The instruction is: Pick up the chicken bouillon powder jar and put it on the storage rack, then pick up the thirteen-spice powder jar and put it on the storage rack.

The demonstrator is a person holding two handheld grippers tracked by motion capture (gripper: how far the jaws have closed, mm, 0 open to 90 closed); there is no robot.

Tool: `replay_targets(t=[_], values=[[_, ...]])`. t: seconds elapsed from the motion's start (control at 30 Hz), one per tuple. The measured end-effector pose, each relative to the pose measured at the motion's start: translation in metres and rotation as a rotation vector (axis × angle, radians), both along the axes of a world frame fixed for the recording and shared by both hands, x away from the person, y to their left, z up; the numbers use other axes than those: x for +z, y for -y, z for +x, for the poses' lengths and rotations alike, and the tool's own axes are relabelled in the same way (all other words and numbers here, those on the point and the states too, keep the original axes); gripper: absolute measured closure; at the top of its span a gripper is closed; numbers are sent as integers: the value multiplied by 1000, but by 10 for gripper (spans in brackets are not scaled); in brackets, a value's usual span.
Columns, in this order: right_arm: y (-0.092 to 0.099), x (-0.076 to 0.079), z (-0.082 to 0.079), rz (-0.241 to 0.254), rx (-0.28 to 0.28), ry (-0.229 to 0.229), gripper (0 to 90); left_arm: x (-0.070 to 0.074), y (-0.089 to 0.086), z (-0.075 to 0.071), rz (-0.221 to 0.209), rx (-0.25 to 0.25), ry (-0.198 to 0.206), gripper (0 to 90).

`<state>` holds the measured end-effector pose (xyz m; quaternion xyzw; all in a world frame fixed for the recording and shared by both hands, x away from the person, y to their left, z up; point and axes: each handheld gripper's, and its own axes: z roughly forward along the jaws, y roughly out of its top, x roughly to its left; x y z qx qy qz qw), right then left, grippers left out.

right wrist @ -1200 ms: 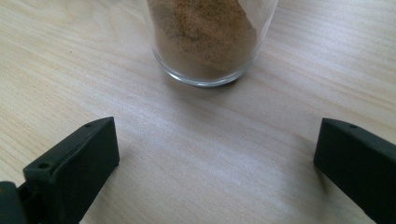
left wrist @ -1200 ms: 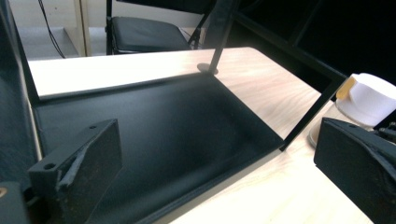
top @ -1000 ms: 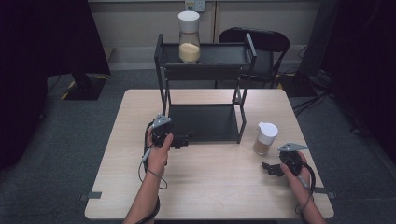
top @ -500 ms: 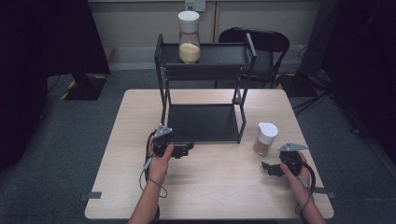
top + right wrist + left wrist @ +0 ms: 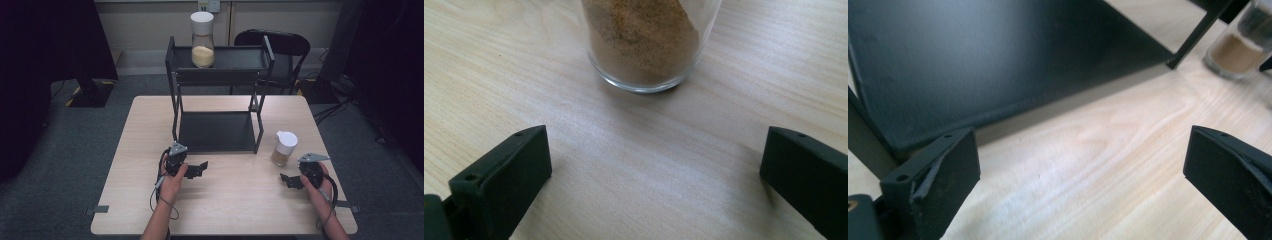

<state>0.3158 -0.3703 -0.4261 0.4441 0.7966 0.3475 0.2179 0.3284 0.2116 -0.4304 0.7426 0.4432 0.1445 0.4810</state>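
Note:
A glass jar of brown powder with a white lid [image 5: 284, 148] stands on the table, right of the black two-tier rack [image 5: 218, 131]. My right gripper [image 5: 288, 180] rests low on the table just in front of it, open and empty. In the right gripper view the jar's base [image 5: 644, 45] is close ahead, beyond the open gripper [image 5: 656, 145]. My left gripper [image 5: 199, 169] is open in front of the rack's lower shelf [image 5: 998, 55], its jaws turned to the right. From the left gripper [image 5: 1080, 150] the brown jar [image 5: 1238, 47] shows far off at upper right.
A second, taller jar of pale powder [image 5: 202, 40] stands on the rack's top shelf [image 5: 235, 57]. The rack's thin legs [image 5: 258, 125] stand on the light wooden table [image 5: 225, 210]. A black chair [image 5: 280, 47] is behind the table.
My left gripper has drawn back from the rack toward the person and turned its jaws to the right. The right gripper and the jar have stayed put.

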Motion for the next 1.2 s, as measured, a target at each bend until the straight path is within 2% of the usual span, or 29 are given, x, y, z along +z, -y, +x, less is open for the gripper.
replay_targets(t=[0.17,0.33,0.5,0.53,0.6,0.73,0.77,0.8,0.83,0.9,1.2], values=[[0,0,0,0,0,0,0,-3,2,-2,27,-2,-19,14],[0,0,0,0,0,0,0,-1,9,-3,98,-1,-34,14],[0,0,0,0,0,0,0,-2,11,-3,115,-10,-45,15],[0,0,0,0,0,0,0,-2,13,-4,138,-16,-50,15],[0,0,0,0,0,0,0,-4,15,-4,152,-19,-58,15],[0,0,0,0,0,0,0,-3,18,-6,178,-24,-49,13],[0,0,0,0,0,0,0,-1,23,-7,217,-33,-41,13],[0,0,0,0,0,0,0,-1,23,-7,217,-33,-41,7],[0,0,0,0,0,0,0,2,32,-9,307,-59,-17,1],[0,0,0,-1,0,-1,0,1,34,-11,303,-43,-19,0],[0,1,1,-1,1,-4,0,1,34,-12,302,-43,-17,0]])
